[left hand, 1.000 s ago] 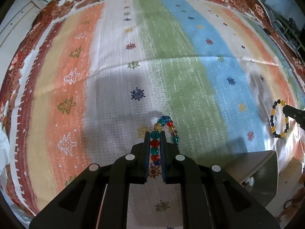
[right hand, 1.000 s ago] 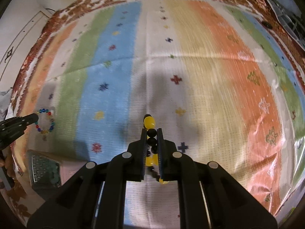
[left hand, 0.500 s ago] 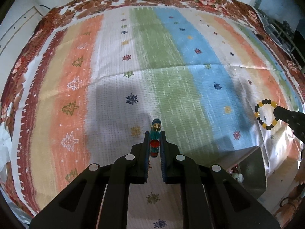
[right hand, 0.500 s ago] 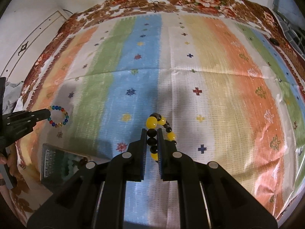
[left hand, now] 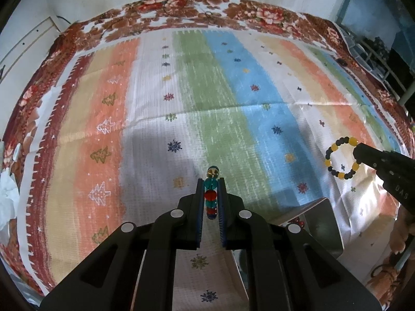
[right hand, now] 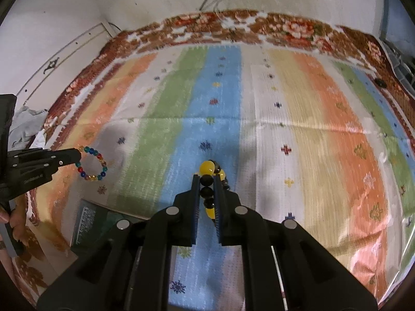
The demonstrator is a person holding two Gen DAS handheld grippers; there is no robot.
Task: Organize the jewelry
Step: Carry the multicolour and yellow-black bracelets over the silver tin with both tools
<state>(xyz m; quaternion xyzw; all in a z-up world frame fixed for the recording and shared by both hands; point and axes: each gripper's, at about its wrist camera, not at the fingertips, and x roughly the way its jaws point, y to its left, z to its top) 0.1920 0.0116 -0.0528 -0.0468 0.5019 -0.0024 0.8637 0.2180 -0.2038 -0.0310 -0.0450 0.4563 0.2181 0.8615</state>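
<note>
My left gripper (left hand: pixel 210 184) is shut on a multicolour bead bracelet (left hand: pixel 211 194) of teal, red and amber beads, held above the striped cloth; it also shows as a ring in the right wrist view (right hand: pixel 92 163) at the left gripper's tip (right hand: pixel 76 156). My right gripper (right hand: pixel 207 181) is shut on a yellow-and-black bead bracelet (right hand: pixel 207 171), seen as a ring in the left wrist view (left hand: pixel 341 158) at the right gripper's tip (left hand: pixel 359 153). An open jewelry box (left hand: pixel 319 223) sits low between the two grippers, with small red pieces inside.
A striped cloth (left hand: pixel 220 98) with snowflake and tree patterns covers the surface, with a floral border (left hand: pixel 207 7) at the far edge. The box's dark lid (right hand: pixel 88 223) shows in the right wrist view. White crumpled material (left hand: pixel 7 197) lies at the left edge.
Both grippers have risen and pulled back with their bracelets, so more of the cloth and the far wall show. The multicolour bracelet has turned edge-on between the left fingers.
</note>
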